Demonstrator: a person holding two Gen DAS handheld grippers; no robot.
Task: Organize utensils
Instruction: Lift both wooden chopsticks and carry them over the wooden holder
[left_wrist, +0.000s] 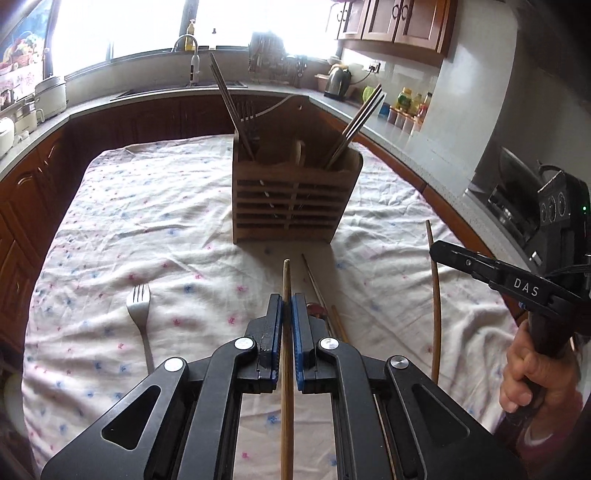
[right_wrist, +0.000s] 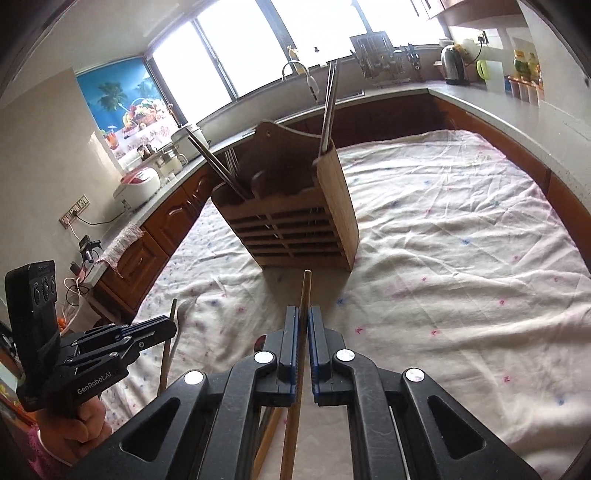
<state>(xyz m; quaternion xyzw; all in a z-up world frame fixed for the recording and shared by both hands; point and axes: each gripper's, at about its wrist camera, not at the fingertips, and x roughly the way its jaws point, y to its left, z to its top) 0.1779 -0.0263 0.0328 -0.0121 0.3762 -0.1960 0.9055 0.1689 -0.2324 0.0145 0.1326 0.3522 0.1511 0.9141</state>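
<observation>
the left gripper (left_wrist: 287, 314) is clamping a wooden chopstick (left_wrist: 286, 280) between its blue pads, jaws nearly together, with the stick running along the fingers and its tip poking out ahead, a hold that lets it be aimed end-first. the right gripper (right_wrist: 303, 325) is pinching a second wooden chopstick (right_wrist: 305, 291) the same way, jaws almost closed on it. both sticks are pointing toward the wooden utensil holder (left_wrist: 295, 199), which is standing upright on the cloth-covered bench (left_wrist: 155, 206) ahead of the grippers and apart from them. its slotted front is facing the cameras, and metal chopsticks (left_wrist: 360, 122) are leaning out of its right compartment, so like seems to be going with like. a fork (left_wrist: 139, 306) is lying flat on the cloth to the left, and a few thin sticks (left_wrist: 314, 280) are lying just right of the left gripper, probably waiting their turn.
</observation>
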